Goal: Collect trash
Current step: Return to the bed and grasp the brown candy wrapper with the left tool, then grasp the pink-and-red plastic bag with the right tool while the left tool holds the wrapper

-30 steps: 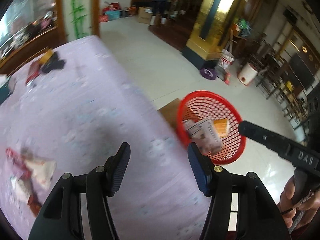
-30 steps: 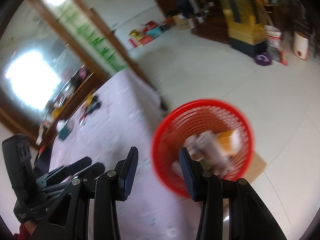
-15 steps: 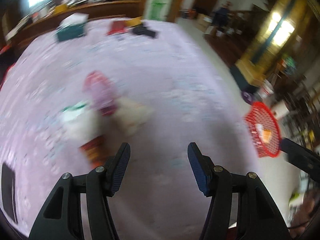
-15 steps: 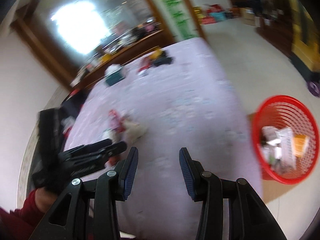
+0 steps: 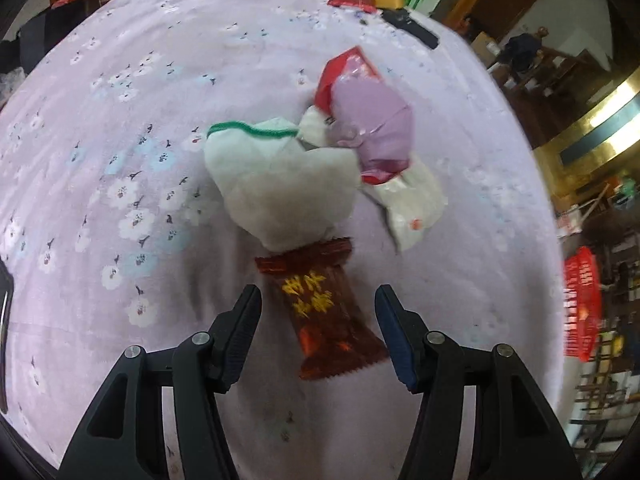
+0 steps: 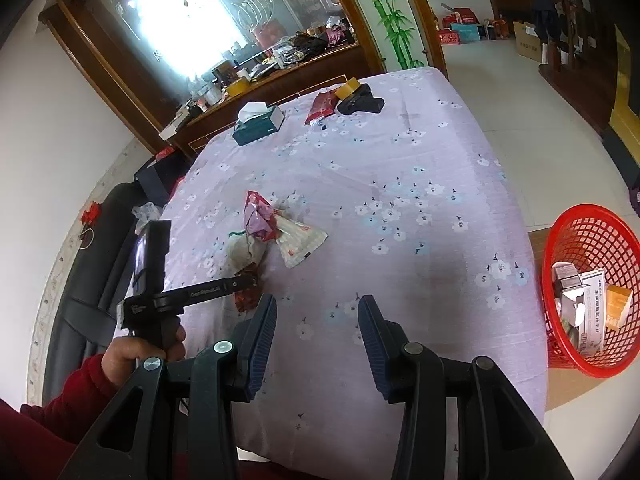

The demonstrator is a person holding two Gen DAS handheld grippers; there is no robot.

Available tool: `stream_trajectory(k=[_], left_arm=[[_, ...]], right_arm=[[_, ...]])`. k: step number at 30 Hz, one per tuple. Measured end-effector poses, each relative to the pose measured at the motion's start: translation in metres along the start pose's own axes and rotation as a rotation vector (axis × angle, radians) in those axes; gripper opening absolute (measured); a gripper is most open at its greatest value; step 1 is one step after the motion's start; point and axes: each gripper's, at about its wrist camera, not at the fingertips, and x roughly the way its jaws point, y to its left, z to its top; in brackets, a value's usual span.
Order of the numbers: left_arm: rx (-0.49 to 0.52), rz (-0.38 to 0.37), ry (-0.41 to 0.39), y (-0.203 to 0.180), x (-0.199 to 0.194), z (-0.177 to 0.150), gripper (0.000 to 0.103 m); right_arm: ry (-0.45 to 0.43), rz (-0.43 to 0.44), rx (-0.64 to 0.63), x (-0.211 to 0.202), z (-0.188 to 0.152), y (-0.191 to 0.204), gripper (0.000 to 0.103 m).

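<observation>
A pile of trash lies on the purple flowered cloth: a dark red snack wrapper point(image 5: 325, 312), a white crumpled bag with a green cord point(image 5: 280, 184), a purple and red packet point(image 5: 370, 120) and a white wrapper point(image 5: 412, 204). My left gripper point(image 5: 318, 320) is open with its fingers on either side of the dark red wrapper, just above it. It also shows in the right wrist view point(image 6: 244, 284) over the pile point(image 6: 264, 232). My right gripper point(image 6: 316, 328) is open and empty above the cloth. The red basket point(image 6: 592, 292) holding boxes stands on the floor to the right.
A teal tissue box point(image 6: 258, 122), a red packet point(image 6: 322, 106), a tape roll point(image 6: 348, 86) and a black object point(image 6: 360, 102) lie at the table's far end. A black chair point(image 6: 96, 264) stands left of the table. The basket shows at the right edge point(image 5: 582, 304).
My left gripper has swung from the basket to the trash pile and come down around the dark red wrapper. My right gripper has turned from the basket toward the table.
</observation>
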Motion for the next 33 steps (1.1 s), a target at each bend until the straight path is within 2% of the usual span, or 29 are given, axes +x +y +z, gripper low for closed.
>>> stream_trajectory(k=[2, 5, 8, 12, 23, 28, 33], left_arm=[[0.001, -0.014, 0.013, -0.002, 0.007, 0.002, 0.05], [0.031, 0.014, -0.01, -0.004, 0.006, 0.0, 0.039], [0.039, -0.003, -0.012, -0.002, 0.003, -0.003, 0.033], [0.053, -0.012, -0.042, 0.009, -0.014, -0.015, 0.033], [0.075, 0.041, -0.114, 0.052, -0.054, -0.024, 0.033], [0.08, 0.059, -0.13, 0.072, -0.065, -0.024, 0.033], [0.084, 0.069, -0.148, 0.083, -0.073, -0.024, 0.033]], right_arm=[[0.003, -0.01, -0.005, 0.0, 0.001, 0.0, 0.047], [0.007, -0.013, -0.009, 0.002, 0.006, 0.0, 0.047], [0.015, -0.014, -0.032, 0.007, 0.012, 0.007, 0.047], [0.046, -0.006, -0.079, 0.029, 0.026, 0.024, 0.056], [0.152, 0.029, -0.171, 0.135, 0.065, 0.083, 0.056], [0.184, 0.01, -0.197, 0.184, 0.074, 0.106, 0.056], [0.193, -0.079, -0.237, 0.226, 0.082, 0.127, 0.056]])
